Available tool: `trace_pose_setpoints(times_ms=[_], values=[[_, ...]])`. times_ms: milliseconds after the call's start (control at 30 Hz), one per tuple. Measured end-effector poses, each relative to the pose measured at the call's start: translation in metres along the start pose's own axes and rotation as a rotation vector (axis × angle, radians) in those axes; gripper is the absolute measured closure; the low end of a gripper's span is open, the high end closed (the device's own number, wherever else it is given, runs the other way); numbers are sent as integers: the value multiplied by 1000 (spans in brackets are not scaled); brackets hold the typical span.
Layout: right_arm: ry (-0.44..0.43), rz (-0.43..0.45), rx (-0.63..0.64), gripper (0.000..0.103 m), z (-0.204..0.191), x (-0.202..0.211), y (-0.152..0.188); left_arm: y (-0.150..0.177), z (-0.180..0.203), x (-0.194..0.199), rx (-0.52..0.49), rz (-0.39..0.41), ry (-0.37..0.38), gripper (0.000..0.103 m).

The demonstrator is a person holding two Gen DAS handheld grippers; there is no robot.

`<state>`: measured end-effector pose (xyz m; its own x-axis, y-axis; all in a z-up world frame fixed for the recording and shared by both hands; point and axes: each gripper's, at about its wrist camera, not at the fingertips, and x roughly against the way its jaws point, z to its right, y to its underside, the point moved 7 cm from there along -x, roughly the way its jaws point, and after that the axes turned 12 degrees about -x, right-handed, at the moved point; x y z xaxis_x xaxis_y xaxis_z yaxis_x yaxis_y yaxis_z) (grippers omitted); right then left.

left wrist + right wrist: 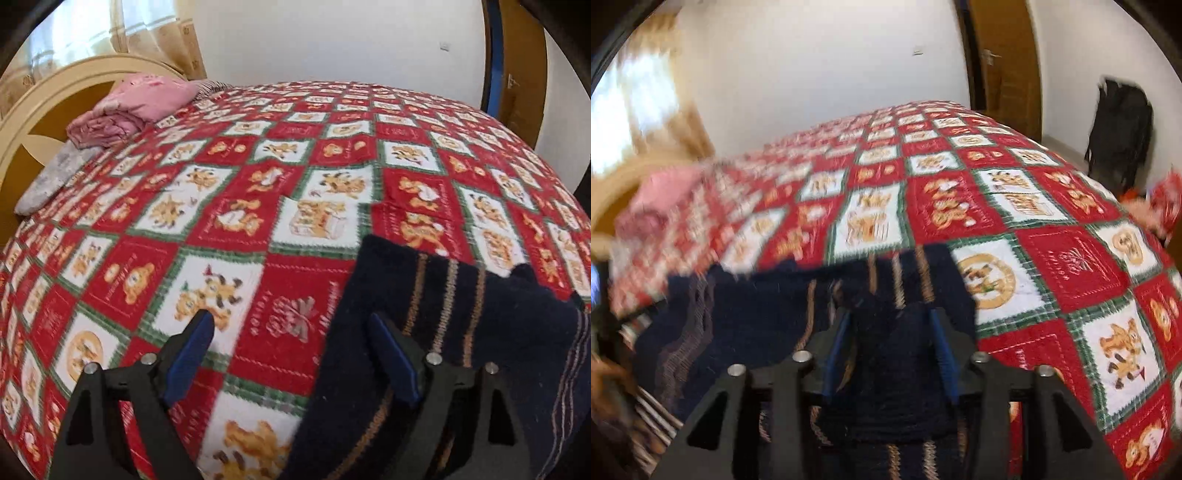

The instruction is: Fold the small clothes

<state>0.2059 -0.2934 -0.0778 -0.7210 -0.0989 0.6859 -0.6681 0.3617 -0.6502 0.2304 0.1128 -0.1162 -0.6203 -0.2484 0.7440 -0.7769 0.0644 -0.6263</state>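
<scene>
The navy garment (424,295) lay at the bed's (258,166) near edge; the left gripper (291,332) gaped beside it, while the right gripper (892,328), half-parted, straddled a fold; grip uncertain.

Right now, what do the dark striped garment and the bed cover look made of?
The dark striped garment looks like a knitted, woolly fabric: matte navy, fuzzy surface, woven-in tan stripes. The bed cover looks like printed cotton, possibly quilted: flat matte red and white squares with bear prints. Blur leaves both uncertain.
</scene>
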Motion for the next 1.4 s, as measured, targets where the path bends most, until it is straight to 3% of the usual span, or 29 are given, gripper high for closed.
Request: trace_pose_setpoints(times_ms=[100,167,233,367,467,567,633,733,833,967,1033,1167,1400], values=[[-47,83,-100,56,10,44,-12,1,-24,-2,32,-39,-46,14],[-39,105,-69,56,9,68,-6,7,-38,5,60,-45,-74,16],[-3,73,7,56,1,76,8,16,-47,20,86,-26,-34,16],[32,-1,152,56,-23,63,45,36,-34,52,84,15,86,16],[25,-46,144,56,-31,42,61,45,-7,66,11,54,153,16],[24,-123,142,56,-34,9,77,53,1,57,-75,55,57,16],[21,-118,131,56,-34,9,78,60,-8,43,-77,7,43,15],[-8,-145,66,56,-30,31,77,66,-29,51,-14,-6,110,15],[-119,-88,23,55,-30,85,76,69,-44,81,-50,66,134,16],[-226,2,-24,30,-23,159,84,89,-58,134,-142,188,197,15],[-261,6,-44,29,-18,186,93,101,-62,154,-155,232,249,14],[-280,-85,-47,29,6,223,126,131,-72,183,-146,280,377,14],[-217,-230,-61,29,54,249,209,176,-79,229,-143,348,569,14]])
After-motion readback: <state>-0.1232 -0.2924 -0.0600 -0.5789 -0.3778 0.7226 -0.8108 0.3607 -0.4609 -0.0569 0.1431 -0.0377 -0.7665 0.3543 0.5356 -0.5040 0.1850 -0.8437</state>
